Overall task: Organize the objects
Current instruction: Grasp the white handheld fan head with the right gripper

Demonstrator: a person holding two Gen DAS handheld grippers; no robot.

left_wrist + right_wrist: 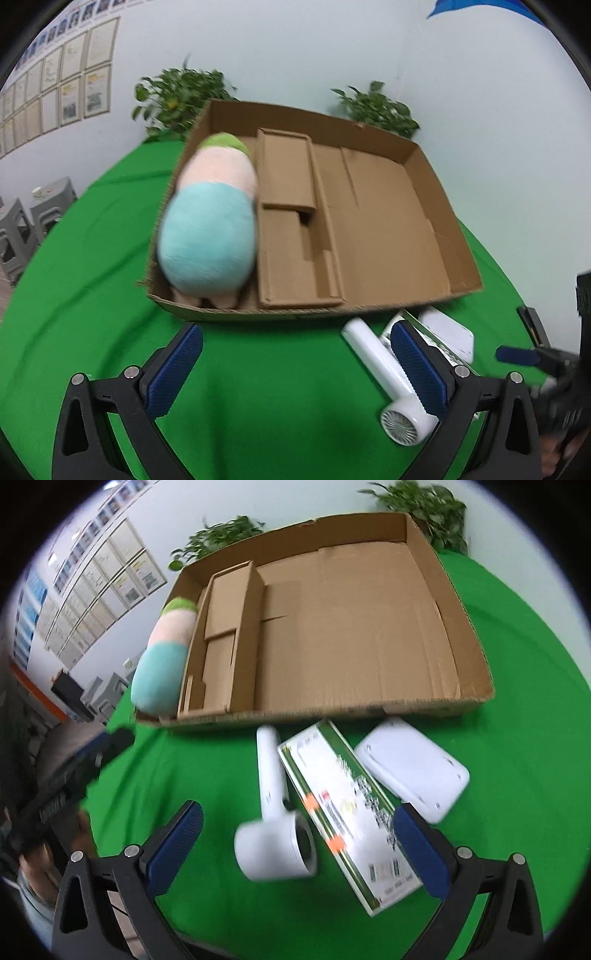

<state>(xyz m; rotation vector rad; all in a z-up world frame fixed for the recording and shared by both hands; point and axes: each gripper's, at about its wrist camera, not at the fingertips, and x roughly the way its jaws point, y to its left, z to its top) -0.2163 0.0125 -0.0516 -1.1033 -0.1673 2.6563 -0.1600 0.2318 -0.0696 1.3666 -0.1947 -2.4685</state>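
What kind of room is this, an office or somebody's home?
Probably an office or lab set up for recording, not a home. Rows of framed documents line the wall, a bright green cloth covers the table, and grey stools are stacked nearby.

Matt brown corrugated cardboard box (424, 602). Fuzzy soft plush toy (210, 218). Green cloth (517, 686), matt, lightly creased. Hair dryer (275, 812) smooth white plastic, slight sheen. Flat packet (347, 808) glossy printed card. White case (413, 768) smooth matt plastic. Finger pads (173, 373) blue, textured rubbery.
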